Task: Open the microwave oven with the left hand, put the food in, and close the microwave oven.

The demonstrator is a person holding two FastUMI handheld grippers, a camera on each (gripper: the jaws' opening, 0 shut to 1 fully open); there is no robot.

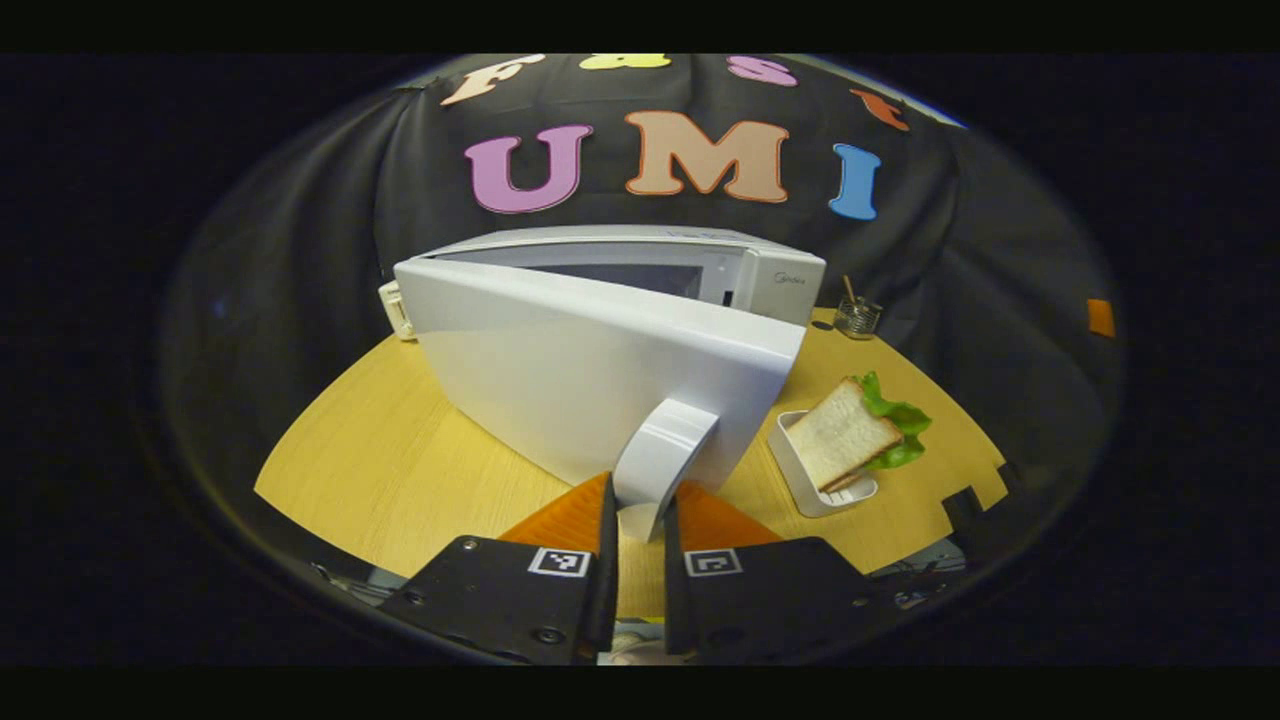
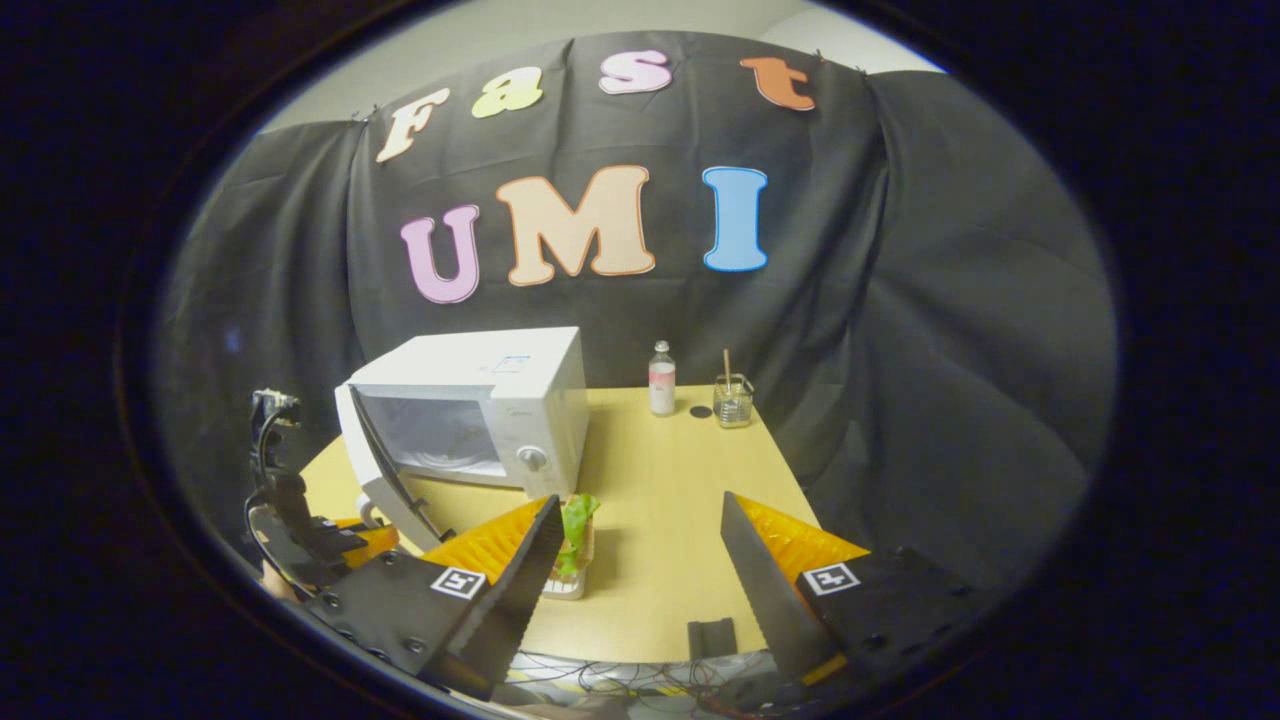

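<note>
A pale wooden table [image 2: 660, 560] stands before black drapes, and everything I need sits on it. The microwave [image 2: 500, 400] is at about eleven o'clock in the right gripper view, its door [image 1: 600, 370] swung partway out on the hinge side so the cavity is beginning to show. In the left gripper view that door fills twelve o'clock, and its handle [image 1: 662, 450] runs down between my left gripper [image 1: 640, 530]'s fingers. They are nearly closed around the lower end of the handle, one on each side; I judge they grip it, since that hold is what lets me pull the door round, though the contact itself is hard to confirm.

The food, a sandwich [image 1: 850, 435] of white bread and lettuce, stands on edge in a small white tray [image 1: 800, 490] at about four o'clock of the door in the left gripper view, just beside the door's free edge. It stands in front of the oven, handy for loading, I think.

My right gripper [image 2: 640, 560] hangs wide open with nothing in it, low over the table's near edge; the sandwich peeks out beside its left finger. I keep it open and near, ready for the pickup. Farther back, at one o'clock, stand a small bottle [image 2: 661, 378] and a glass jar [image 2: 733, 400], well apart from the work.
</note>
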